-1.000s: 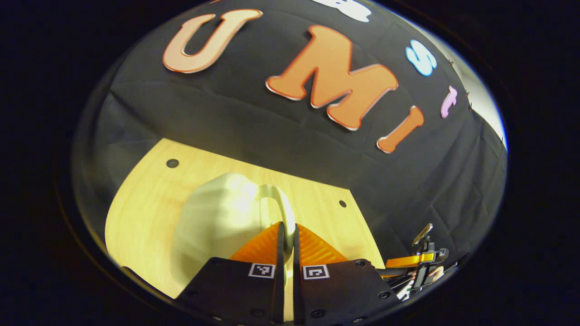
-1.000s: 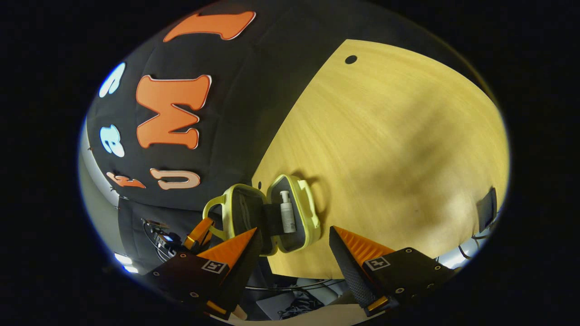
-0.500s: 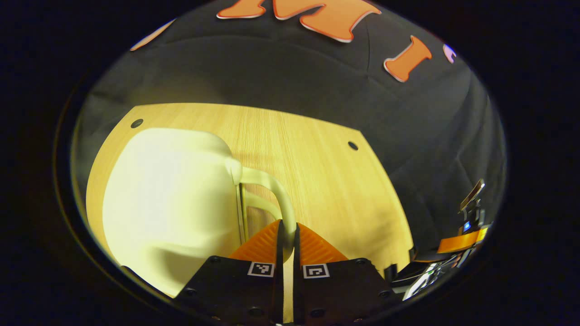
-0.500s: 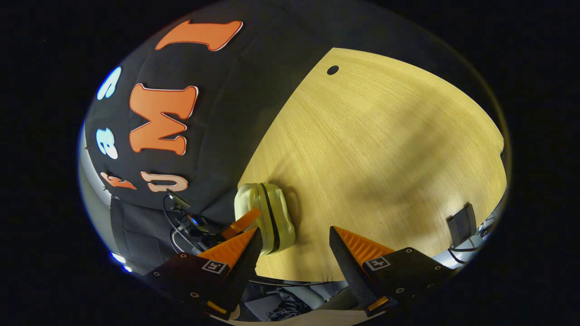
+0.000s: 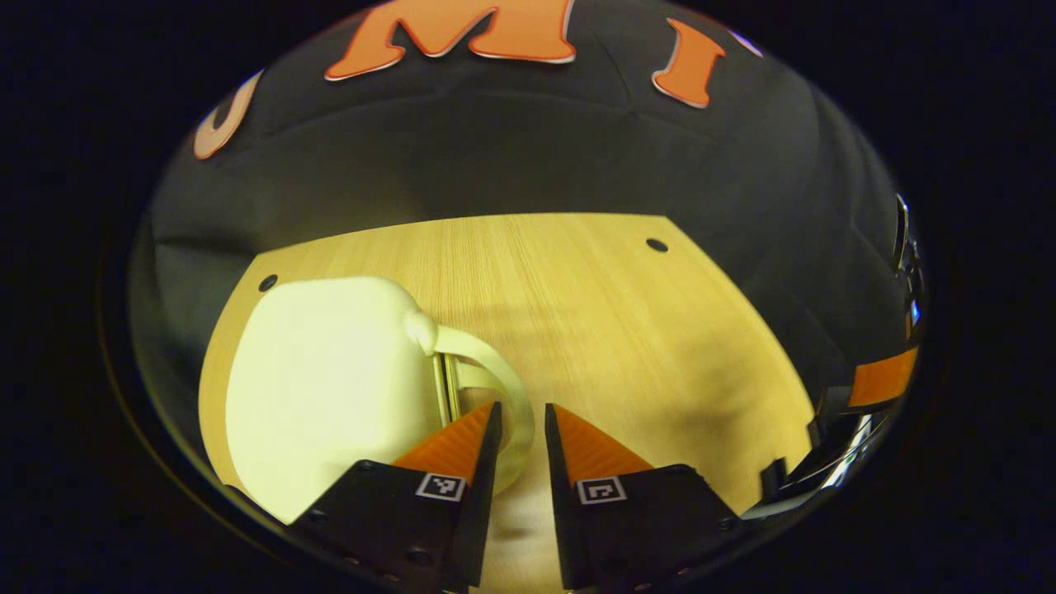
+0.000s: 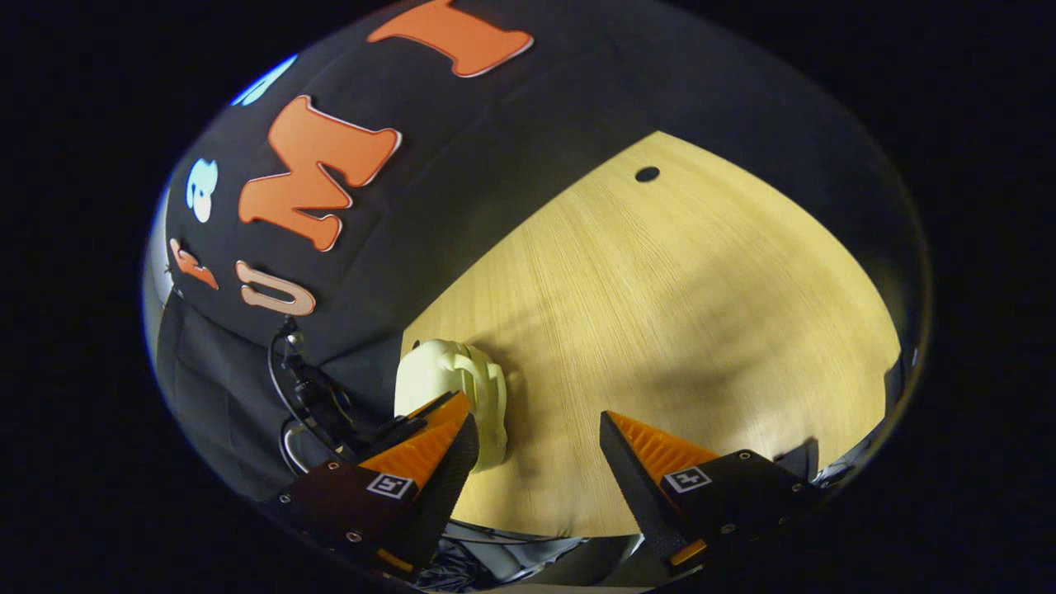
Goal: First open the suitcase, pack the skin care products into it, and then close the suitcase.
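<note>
In the left gripper view, the left tool (image 5: 520,433) is narrowly parted, its fingers either side of the handle (image 5: 503,388) of the closed pale suitcase (image 5: 330,388) on the wooden surface (image 5: 610,330).

In the right gripper view, the right tool (image 6: 536,445) gapes wide and empty; the suitcase (image 6: 450,388) stands ahead-left, just beyond its left finger.

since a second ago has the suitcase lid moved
Yes. The suitcase lid swung down from open; both halves now lie together, closed, on the wooden table. The left gripper has opened off the handle.
</note>
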`<action>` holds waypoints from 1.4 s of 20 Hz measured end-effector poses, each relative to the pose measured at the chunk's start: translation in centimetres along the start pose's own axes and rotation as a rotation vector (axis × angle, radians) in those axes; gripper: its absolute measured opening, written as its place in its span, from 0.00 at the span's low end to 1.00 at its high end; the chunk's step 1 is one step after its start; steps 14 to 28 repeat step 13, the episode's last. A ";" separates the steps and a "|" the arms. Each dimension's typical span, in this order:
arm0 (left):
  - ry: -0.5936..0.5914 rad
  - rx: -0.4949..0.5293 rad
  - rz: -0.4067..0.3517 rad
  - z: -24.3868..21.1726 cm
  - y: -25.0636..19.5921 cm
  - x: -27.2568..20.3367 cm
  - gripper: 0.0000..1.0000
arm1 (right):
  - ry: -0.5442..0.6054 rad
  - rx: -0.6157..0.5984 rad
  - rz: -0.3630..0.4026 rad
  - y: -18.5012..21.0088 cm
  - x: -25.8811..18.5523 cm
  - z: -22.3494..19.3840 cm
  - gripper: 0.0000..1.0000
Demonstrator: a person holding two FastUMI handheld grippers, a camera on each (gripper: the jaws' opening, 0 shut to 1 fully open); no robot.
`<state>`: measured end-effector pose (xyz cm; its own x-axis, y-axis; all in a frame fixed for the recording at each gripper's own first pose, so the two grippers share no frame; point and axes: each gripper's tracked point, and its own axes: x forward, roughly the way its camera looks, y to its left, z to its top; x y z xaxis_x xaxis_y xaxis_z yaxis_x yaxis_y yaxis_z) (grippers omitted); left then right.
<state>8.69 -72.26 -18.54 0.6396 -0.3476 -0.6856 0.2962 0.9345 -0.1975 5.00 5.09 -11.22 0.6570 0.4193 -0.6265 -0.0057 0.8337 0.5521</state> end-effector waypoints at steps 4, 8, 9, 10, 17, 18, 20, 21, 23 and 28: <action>-0.215 -0.101 0.008 9.0 0.3 -6.2 0.80 | -0.164 -0.168 -0.004 3.3 -2.0 4.3 0.95; -0.528 -0.095 0.104 12.8 -0.8 -12.9 0.97 | -0.399 -0.403 -0.031 6.5 -5.4 8.1 0.95; -0.622 -0.068 0.140 16.1 -0.8 -15.7 0.97 | -0.465 -0.466 -0.034 7.4 -6.6 9.0 0.94; -0.706 -0.037 0.173 14.2 1.3 -13.8 0.96 | -0.524 -0.517 -0.048 7.9 -7.5 9.5 0.94; -0.817 0.009 0.240 15.8 -0.1 -17.1 0.97 | -0.618 -0.590 -0.070 9.0 -9.4 9.2 0.95; -0.817 0.009 0.240 15.8 -0.1 -17.1 0.97 | -0.618 -0.590 -0.070 9.0 -9.4 9.2 0.95; -0.817 0.009 0.240 15.8 -0.1 -17.1 0.97 | -0.618 -0.590 -0.070 9.0 -9.4 9.2 0.95; -0.817 0.009 0.240 15.8 -0.1 -17.1 0.97 | -0.618 -0.590 -0.070 9.0 -9.4 9.2 0.95; -0.817 0.009 0.240 15.8 -0.1 -17.1 0.97 | -0.618 -0.590 -0.070 9.0 -9.4 9.2 0.95; -0.817 0.009 0.240 15.8 -0.1 -17.1 0.97 | -0.618 -0.590 -0.070 9.0 -9.4 9.2 0.95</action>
